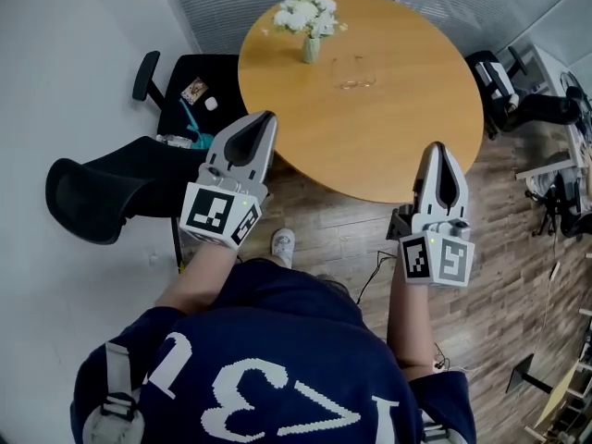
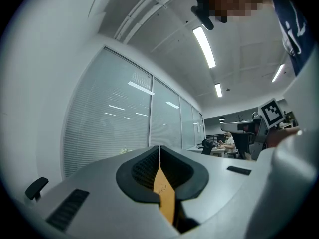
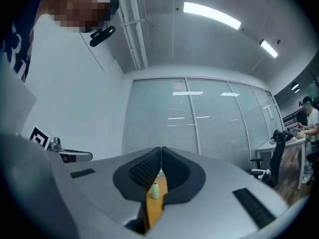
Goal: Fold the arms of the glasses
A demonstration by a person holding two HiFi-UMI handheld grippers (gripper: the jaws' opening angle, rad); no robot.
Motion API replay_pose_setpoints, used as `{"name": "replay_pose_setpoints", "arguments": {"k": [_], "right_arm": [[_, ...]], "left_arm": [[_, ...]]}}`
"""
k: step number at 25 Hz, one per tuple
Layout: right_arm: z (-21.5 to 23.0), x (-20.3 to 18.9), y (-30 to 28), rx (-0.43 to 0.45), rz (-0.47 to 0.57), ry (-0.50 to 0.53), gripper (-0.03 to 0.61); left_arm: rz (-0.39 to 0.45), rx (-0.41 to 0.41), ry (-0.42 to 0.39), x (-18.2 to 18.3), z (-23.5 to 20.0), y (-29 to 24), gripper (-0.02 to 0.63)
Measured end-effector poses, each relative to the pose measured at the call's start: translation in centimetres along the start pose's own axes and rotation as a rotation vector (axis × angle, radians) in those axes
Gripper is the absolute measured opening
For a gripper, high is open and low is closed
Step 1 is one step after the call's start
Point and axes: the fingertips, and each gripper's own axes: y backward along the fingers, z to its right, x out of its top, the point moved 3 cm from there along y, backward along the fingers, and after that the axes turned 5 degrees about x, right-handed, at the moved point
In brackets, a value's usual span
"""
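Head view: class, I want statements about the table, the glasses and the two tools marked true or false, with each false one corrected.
1. The glasses lie on the round wooden table, with neither tool touching them. True.
2. The left tool has its jaws wide apart. False: its jaws are together with nothing between them.
3. A vase of white flowers stands on the table, left of the glasses. True.
4. The right tool grips the glasses. False: it is shut and empty, well short of the glasses.
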Motion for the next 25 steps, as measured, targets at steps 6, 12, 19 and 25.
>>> {"name": "replay_pose_setpoints", "arguments": {"k": [6, 12, 19, 25], "right_arm": [[0.6, -1.7, -2.8, -0.022, -0.055, 0.004, 0.026], [1.7, -3.1, -5.0, -0.001, -0.080, -0.007, 0.026], [4.1, -3.3, -10.0, 0.105, -0.063, -0.002, 0.026], [9.5, -3.3, -14.0, 0.158, -0.044, -0.011, 0.026]], "left_arm": [[-0.024, -0.010, 0.036, -1.4, -2.5, -3.2, 0.020], [-0.049, 0.024, 0.054, -2.7, -3.5, -4.6, 0.020], [-0.040, 0.101, 0.048, -2.4, -4.1, -8.1, 0.020], [-0.034, 0.174, 0.017, -2.3, -3.3, -12.7, 0.020]]}}
